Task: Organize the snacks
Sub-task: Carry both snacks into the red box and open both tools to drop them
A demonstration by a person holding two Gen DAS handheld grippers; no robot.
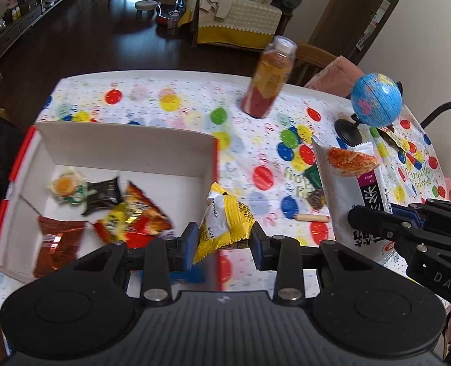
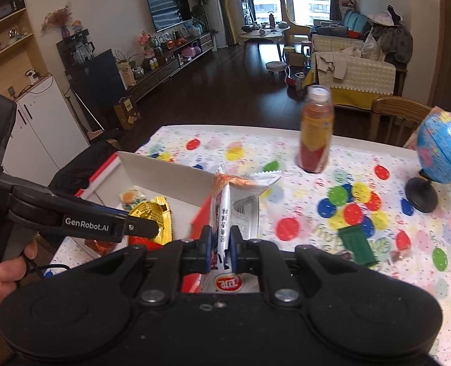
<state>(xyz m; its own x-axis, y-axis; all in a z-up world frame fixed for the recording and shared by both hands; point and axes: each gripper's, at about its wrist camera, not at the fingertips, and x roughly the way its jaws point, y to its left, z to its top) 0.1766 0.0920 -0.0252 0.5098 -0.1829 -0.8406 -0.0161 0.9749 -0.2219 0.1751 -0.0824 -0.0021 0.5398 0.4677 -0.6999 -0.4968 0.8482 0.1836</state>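
The left hand-held gripper (image 1: pixel 222 238) is clamped on a yellow snack packet (image 1: pixel 225 222), held just off the box (image 1: pixel 124 140) at its 3 o'clock edge. The right hand-held gripper (image 2: pixel 220 251), nearly closed, pinches a white snack bag (image 2: pixel 240 201) by its thin middle, near the box's right wall. 2 items, 1 box (already holding several wrappers): bring each over open floor before letting go, low enough not to bounce out. Keep clear of the bottle (image 1: pixel 271 79) at 12 o'clock on the surface (image 1: pixel 256 158).

The table (image 1: pixel 250 158) carries a box (image 1: pixel 124 143), bottle (image 1: pixel 269 82), globe (image 1: pixel 375 100) and green packet (image 2: pixel 356 244).
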